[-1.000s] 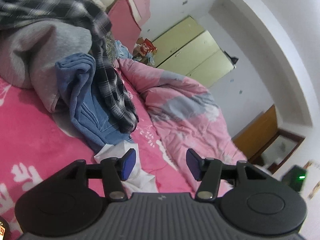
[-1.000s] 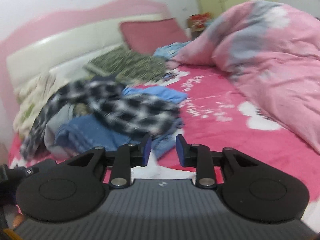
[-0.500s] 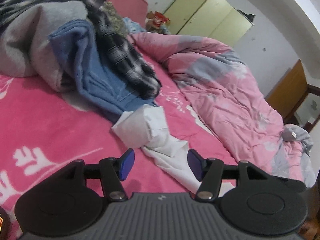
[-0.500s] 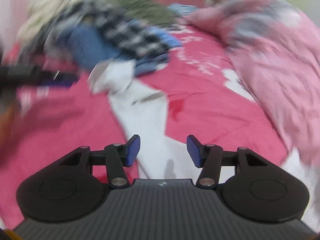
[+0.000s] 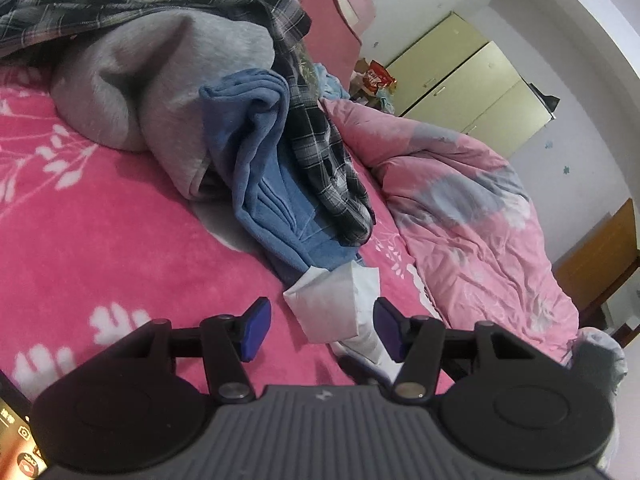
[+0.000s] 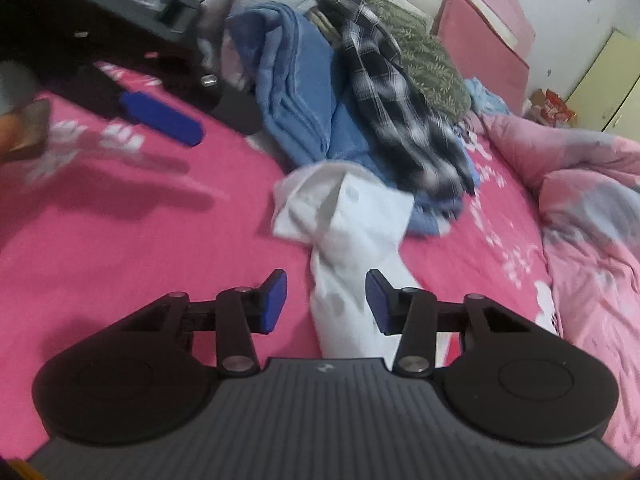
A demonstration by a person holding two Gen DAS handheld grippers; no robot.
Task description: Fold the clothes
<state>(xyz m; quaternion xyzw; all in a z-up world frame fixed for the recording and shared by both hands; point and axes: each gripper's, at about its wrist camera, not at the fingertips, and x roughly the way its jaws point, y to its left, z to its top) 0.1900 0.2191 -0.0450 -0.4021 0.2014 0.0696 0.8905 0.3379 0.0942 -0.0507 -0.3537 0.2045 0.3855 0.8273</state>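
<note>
A white shirt sleeve [image 6: 352,216] lies stretched on the pink bedspread [image 6: 120,248], its cuff end [image 5: 328,304] poking out from under a clothes pile. My left gripper [image 5: 322,332] is open low over the bed, the cuff between its blue pads but not pinched. One left fingertip [image 6: 160,118] shows blurred at upper left of the right wrist view. My right gripper [image 6: 326,302] straddles the sleeve further down; its jaws are closing, the cloth between them, the pads not pressing on it.
The pile holds a grey sweatshirt [image 5: 160,80], a blue fleece [image 5: 260,152] and a dark plaid shirt [image 5: 320,148]. A rumpled pink quilt [image 5: 460,208] fills the right side. A green patterned pillow [image 6: 428,60] and yellow wardrobe [image 5: 472,80] are behind.
My right gripper rolled and dropped from facing the pile to sit over the white sleeve, its jaws wider than a second ago. The left gripper shifted slightly; the cuff now lies between its pads.
</note>
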